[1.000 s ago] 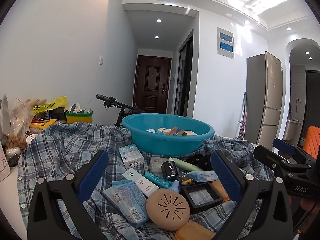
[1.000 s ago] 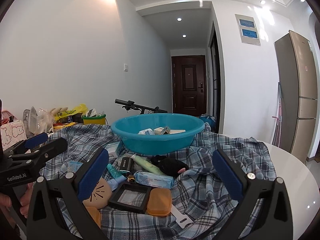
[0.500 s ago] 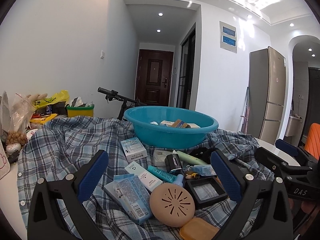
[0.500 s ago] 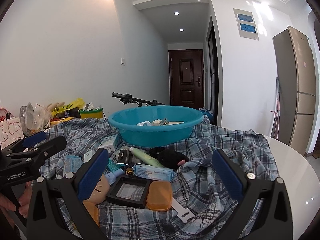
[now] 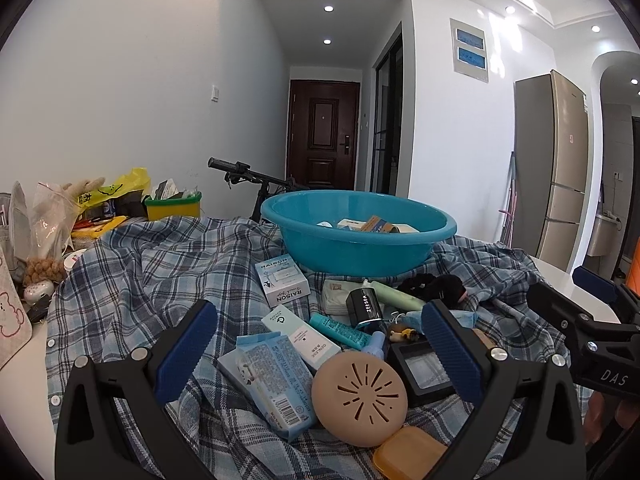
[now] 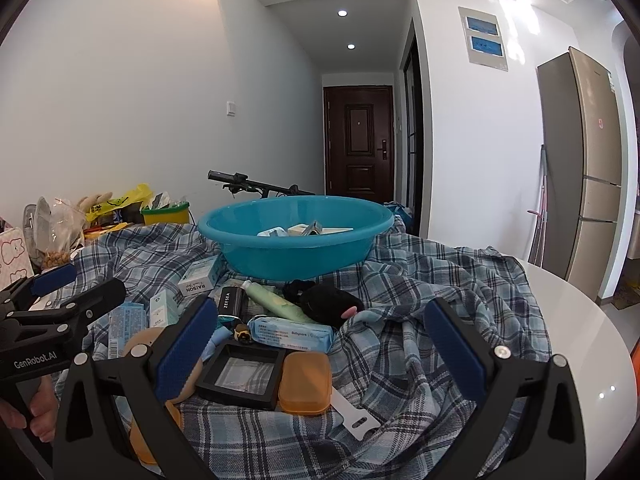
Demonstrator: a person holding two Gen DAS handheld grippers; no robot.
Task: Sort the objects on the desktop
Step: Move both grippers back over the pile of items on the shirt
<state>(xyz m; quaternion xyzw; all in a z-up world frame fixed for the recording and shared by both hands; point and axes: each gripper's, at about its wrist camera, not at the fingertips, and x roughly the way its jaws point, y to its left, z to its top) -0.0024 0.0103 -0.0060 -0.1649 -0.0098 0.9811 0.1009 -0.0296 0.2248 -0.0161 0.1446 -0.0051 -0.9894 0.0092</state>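
Left wrist view: left hand-held gripper [image 5: 320,344] open, empty, above the small items heaped before the blue basin [image 5: 358,236].
Right wrist view: right hand-held gripper [image 6: 320,344] open, empty, near the basin [image 6: 296,236] on the plaid-covered worktop [image 6: 580,320].

- The basin [image 5: 360,248] I'm looking at reads as smooth turquoise plastic with a soft gloss.
- Under it lies blue plaid woven cloth [image 5: 160,276], matt and rumpled.
- The table [image 6: 592,344] at far right is glossy white, mirroring ceiling lights.
- The tan round case [image 5: 359,398] looks matt plastic, slotted on top.
- The orange box [image 6: 306,382] is translucent plastic (slightly frosted).
- The RAISON carton [image 5: 283,286] looks like printed card.
- My left gripper [image 5: 320,354] has matt black frame parts, silver metal screws and ribbed blue pads [image 5: 186,350].
- The fridge [image 6: 592,168] shows a brushed metallic sheen.
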